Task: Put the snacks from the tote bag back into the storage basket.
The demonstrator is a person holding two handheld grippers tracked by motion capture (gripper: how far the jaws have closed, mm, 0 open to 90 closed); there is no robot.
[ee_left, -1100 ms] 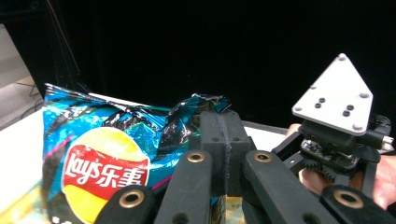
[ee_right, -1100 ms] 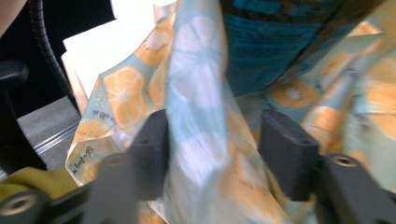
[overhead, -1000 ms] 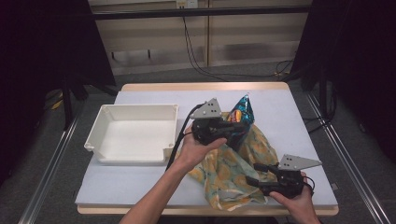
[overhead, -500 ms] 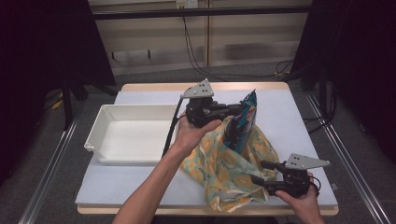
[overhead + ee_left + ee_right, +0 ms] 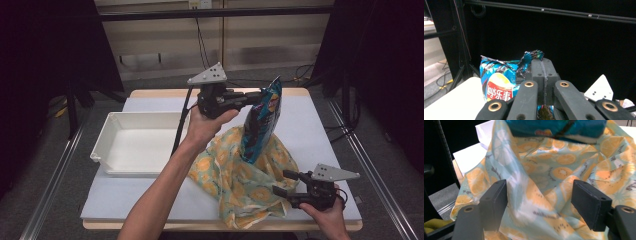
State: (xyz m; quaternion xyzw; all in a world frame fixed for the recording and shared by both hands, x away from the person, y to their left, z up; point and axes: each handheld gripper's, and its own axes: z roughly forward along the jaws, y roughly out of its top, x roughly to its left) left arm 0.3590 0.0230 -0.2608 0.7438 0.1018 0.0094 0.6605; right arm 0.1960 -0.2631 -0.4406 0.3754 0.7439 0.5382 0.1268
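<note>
A blue Lay's chip bag point(image 5: 260, 125) hangs upright, its lower end still inside a cloth bag point(image 5: 235, 175) printed with orange slices. My left gripper point(image 5: 257, 96) is raised over the table and shut on the chip bag's crimped top edge. In the left gripper view the chip bag point(image 5: 499, 82) hangs just beyond my left gripper point(image 5: 543, 62). My right gripper point(image 5: 285, 182) rests at the cloth's near right edge. Its jaws have just been opening. In the right gripper view the cloth bag point(image 5: 544, 170) lies between and beyond the spread jaws of my right gripper point(image 5: 539, 195), not pinched.
A white empty tray point(image 5: 107, 145) sits on the left of the table point(image 5: 325, 125), beside the left forearm. Dark frame posts and cables stand behind the table. Metal rails run along both sides.
The left gripper has lifted the chip bag higher, drawing it up out of the cloth bag. The right gripper stayed in place and its jaws spread wider.
</note>
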